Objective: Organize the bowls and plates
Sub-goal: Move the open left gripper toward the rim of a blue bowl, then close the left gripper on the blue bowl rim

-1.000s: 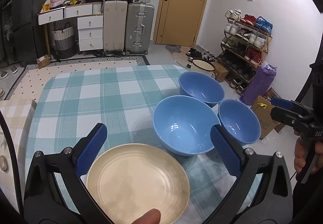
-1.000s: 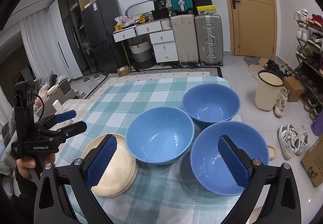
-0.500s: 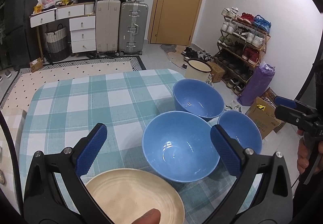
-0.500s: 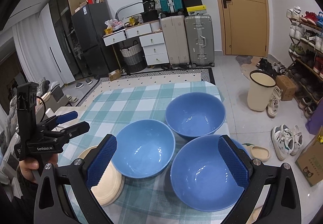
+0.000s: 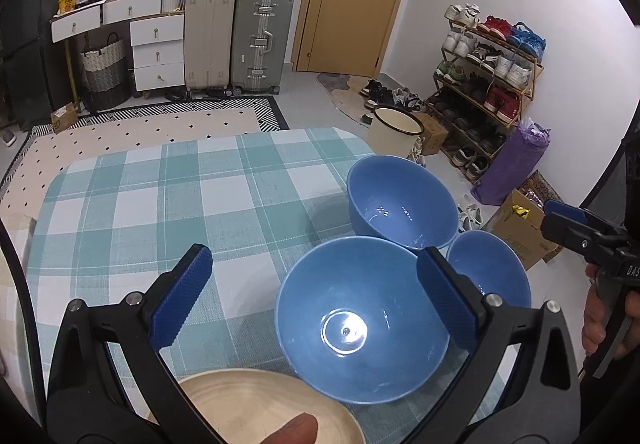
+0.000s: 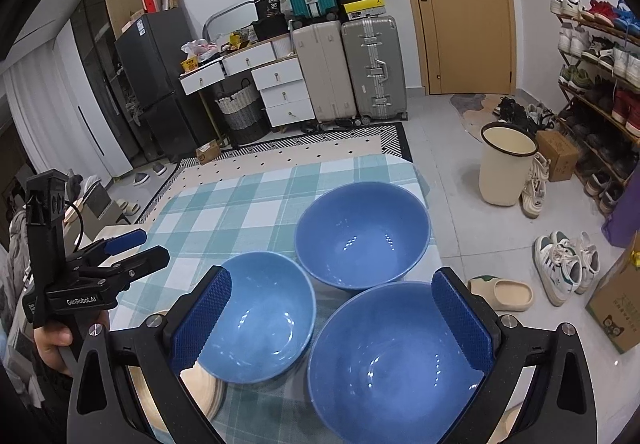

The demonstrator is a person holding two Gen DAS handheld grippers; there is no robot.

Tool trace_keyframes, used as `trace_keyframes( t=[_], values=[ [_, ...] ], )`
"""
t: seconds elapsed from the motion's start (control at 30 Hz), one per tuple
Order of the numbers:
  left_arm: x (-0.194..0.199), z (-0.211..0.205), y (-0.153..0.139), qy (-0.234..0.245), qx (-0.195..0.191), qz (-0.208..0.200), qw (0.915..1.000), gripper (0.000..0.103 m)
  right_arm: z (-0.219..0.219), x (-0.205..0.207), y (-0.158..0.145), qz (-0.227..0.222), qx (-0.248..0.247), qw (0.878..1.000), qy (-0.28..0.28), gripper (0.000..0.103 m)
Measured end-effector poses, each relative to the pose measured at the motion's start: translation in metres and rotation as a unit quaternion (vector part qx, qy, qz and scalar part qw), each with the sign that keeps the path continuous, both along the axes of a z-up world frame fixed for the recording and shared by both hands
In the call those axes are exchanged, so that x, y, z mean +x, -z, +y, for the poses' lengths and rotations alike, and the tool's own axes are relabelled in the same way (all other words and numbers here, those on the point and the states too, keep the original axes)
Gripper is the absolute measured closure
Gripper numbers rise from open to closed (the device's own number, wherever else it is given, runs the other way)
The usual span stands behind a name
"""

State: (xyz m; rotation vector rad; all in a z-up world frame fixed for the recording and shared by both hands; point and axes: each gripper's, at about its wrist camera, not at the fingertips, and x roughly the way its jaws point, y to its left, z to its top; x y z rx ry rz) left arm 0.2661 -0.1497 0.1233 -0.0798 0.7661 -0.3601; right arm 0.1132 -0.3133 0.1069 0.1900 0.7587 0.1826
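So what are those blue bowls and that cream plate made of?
The three blue bowls look like glazed ceramic or glossy melamine: smooth walls with small sharp light glints. I cannot tell which. The cream plate looks matte, with faint concentric rings and no glare; perhaps stoneware or a plastic composite.

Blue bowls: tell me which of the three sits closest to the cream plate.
The left bowl, beside the left gripper. Its base meets the plate, while the far bowl and right bowl sit away from it.
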Motion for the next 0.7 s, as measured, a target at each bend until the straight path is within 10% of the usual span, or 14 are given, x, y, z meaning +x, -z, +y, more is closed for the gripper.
trace_keyframes(
  t=[0.7],
  values=[
    [0.067,-0.034,0.024,0.009,0.019,0.028,0.9994,0.001,-0.022,0.045,0.022,0.016,0.013,1.000,0.014,0.001]
  ],
)
